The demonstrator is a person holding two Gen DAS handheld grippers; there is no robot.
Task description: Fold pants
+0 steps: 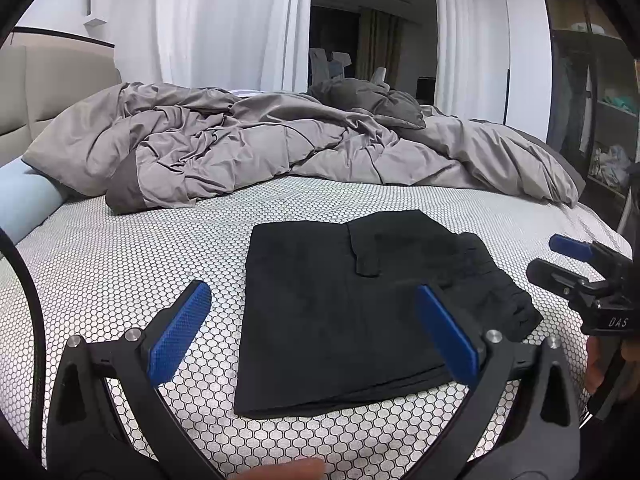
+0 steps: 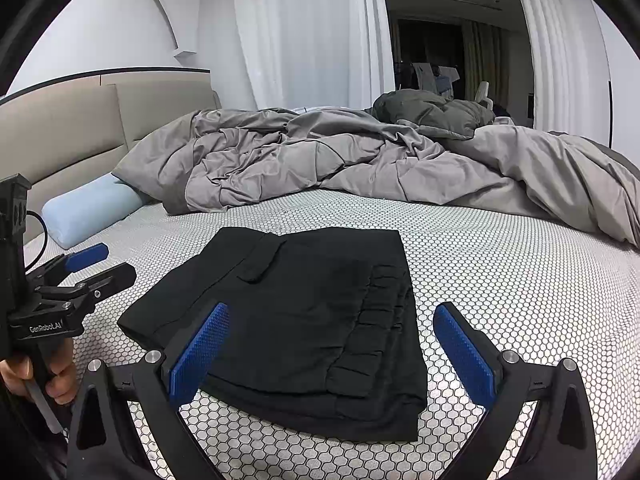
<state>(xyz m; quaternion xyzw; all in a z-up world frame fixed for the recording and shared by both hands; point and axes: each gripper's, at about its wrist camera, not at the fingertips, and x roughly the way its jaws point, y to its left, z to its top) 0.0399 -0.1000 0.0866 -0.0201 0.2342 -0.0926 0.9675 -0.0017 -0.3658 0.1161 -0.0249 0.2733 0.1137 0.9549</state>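
Note:
Black pants point(image 1: 360, 312) lie folded into a flat rectangle on the honeycomb-patterned bed sheet, a pocket flap on top and the gathered waistband toward the right. In the right wrist view the pants point(image 2: 312, 320) fill the centre. My left gripper point(image 1: 316, 300) hovers open just in front of the pants, its blue pads wide apart and holding nothing. My right gripper point(image 2: 332, 324) is also open above the near edge of the pants, empty. Each gripper shows in the other's view: the right gripper point(image 1: 560, 256) at the right edge, the left gripper point(image 2: 108, 260) at the left edge.
A crumpled grey duvet point(image 1: 280, 148) covers the far half of the bed. A light blue pillow point(image 2: 92, 208) lies by the beige headboard point(image 2: 80, 140). White curtains point(image 1: 224, 20) hang behind. Bare sheet point(image 1: 120, 264) lies left of the pants. An open wardrobe point(image 1: 592, 100) stands at the right.

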